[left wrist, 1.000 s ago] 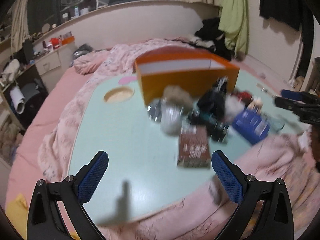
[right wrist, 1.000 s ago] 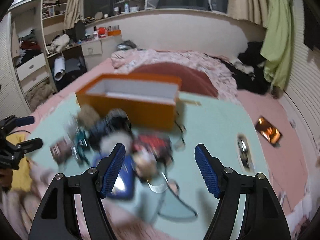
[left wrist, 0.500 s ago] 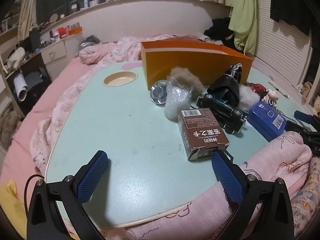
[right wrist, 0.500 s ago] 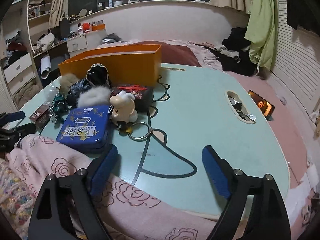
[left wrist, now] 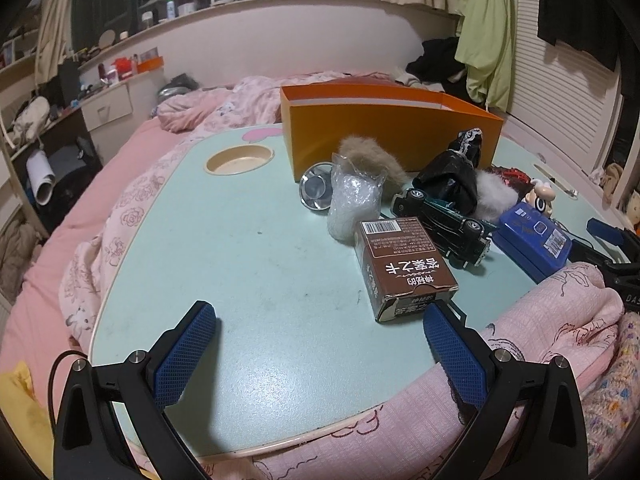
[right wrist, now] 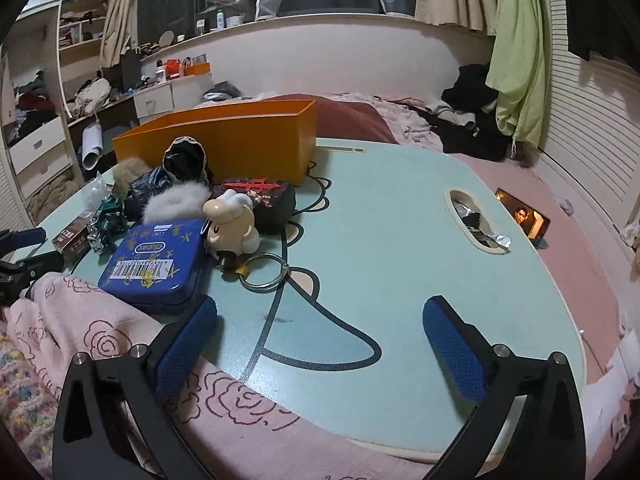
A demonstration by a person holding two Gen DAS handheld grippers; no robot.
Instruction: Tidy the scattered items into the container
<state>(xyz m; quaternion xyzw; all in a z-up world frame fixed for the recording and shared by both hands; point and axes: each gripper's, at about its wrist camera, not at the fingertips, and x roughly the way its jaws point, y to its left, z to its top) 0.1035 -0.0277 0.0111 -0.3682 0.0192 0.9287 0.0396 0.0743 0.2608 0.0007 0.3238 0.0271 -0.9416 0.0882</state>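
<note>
An open orange box (left wrist: 392, 136) (right wrist: 224, 140) stands at the back of a pale green table (left wrist: 240, 264). In front of it lie a brown carton (left wrist: 404, 264), a dark toy car (left wrist: 444, 216), a bubble-wrap bag (left wrist: 352, 204), a blue tin (right wrist: 156, 260), a cartoon figure (right wrist: 232, 220) on a key ring and a red-black pouch (right wrist: 260, 200). My left gripper (left wrist: 320, 320) hangs open over the near table edge, its right finger close to the carton. My right gripper (right wrist: 322, 312) has its jaws opening wide, with nothing between them, just right of the tin.
A pink blanket (right wrist: 100, 340) laps over the table's near edge. The table has a round cup recess (left wrist: 240, 160) and a slot (right wrist: 476, 220) holding foil wrappers. A small picture card (right wrist: 524, 216) lies on the pink bed. Fur pompoms and a black bag (left wrist: 452, 176) crowd the pile.
The right gripper has sunk toward the table's near edge and its jaws have spread wider. Both views have lost their blur. The left gripper stays open.
</note>
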